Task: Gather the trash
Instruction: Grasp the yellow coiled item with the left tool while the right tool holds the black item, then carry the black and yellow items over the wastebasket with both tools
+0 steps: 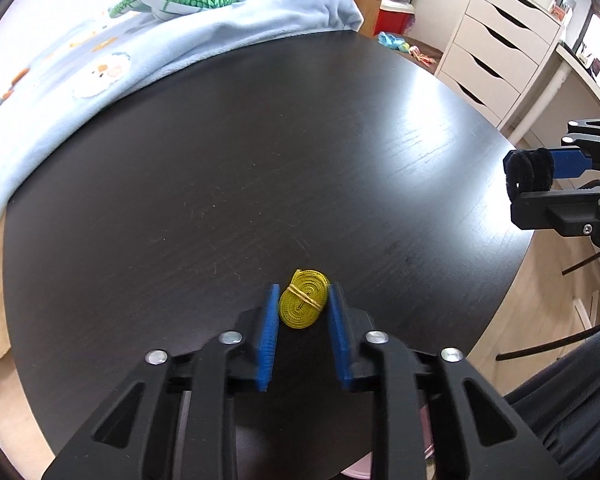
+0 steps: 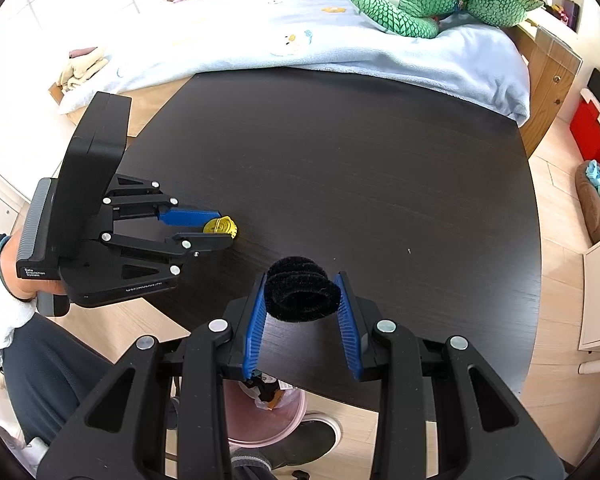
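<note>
A small yellow ribbon coil (image 1: 303,300), bound with a thin band, lies on the dark round table (image 1: 260,140) near its front edge. My left gripper (image 1: 305,290) is shut on it, a blue pad touching each side. In the right wrist view the same coil (image 2: 220,227) shows at the tips of the left gripper (image 2: 225,227), which a hand holds at the table's left edge. My right gripper (image 2: 302,278) is shut on a black fuzzy coil (image 2: 304,296), held above the table's near edge. That right gripper (image 1: 512,180) also appears at the right edge of the left wrist view.
A pink bin (image 2: 268,412) with scraps inside stands on the floor under the table's near edge. A bed with a light blue blanket (image 2: 340,40) and a green plush snake (image 2: 400,4) borders the far side. White drawers (image 1: 500,40) stand beyond the table. The person's legs are close by.
</note>
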